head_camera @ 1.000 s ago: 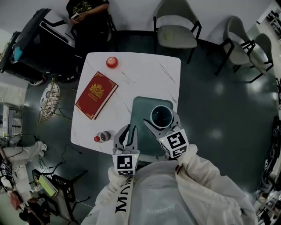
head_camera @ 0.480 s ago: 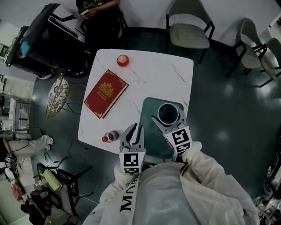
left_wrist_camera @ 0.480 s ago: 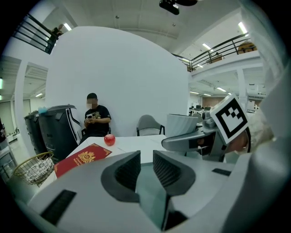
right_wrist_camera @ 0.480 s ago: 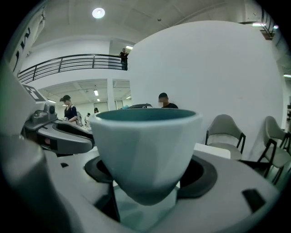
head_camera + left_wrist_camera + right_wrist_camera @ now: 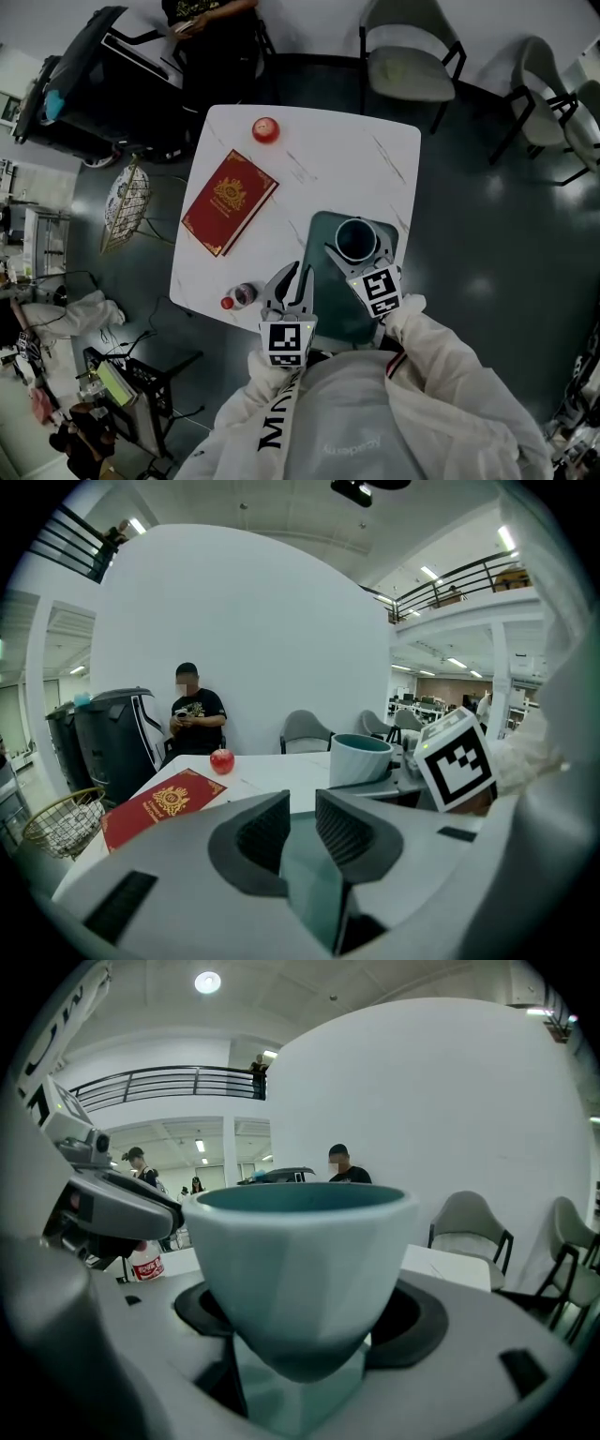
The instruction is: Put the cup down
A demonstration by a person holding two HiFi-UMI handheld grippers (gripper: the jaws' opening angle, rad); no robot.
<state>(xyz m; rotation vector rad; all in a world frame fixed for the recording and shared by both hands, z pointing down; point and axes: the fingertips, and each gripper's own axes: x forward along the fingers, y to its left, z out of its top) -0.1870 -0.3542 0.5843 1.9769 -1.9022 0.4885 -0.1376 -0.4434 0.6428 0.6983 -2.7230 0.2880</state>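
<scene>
The teal cup [image 5: 356,239] stands upright over the far part of the teal mat [image 5: 330,305], clamped low on its tapered body by the right gripper [image 5: 357,251]. One of its fingers [image 5: 422,1321] presses each side and the rim rises above them. Whether the base touches the mat cannot be told. The left gripper [image 5: 289,281] hovers at the mat's left edge, its jaws slightly apart with nothing between them. A small bottle [image 5: 242,296] lies left of the mat. A red book [image 5: 230,202] lies further left and beyond.
</scene>
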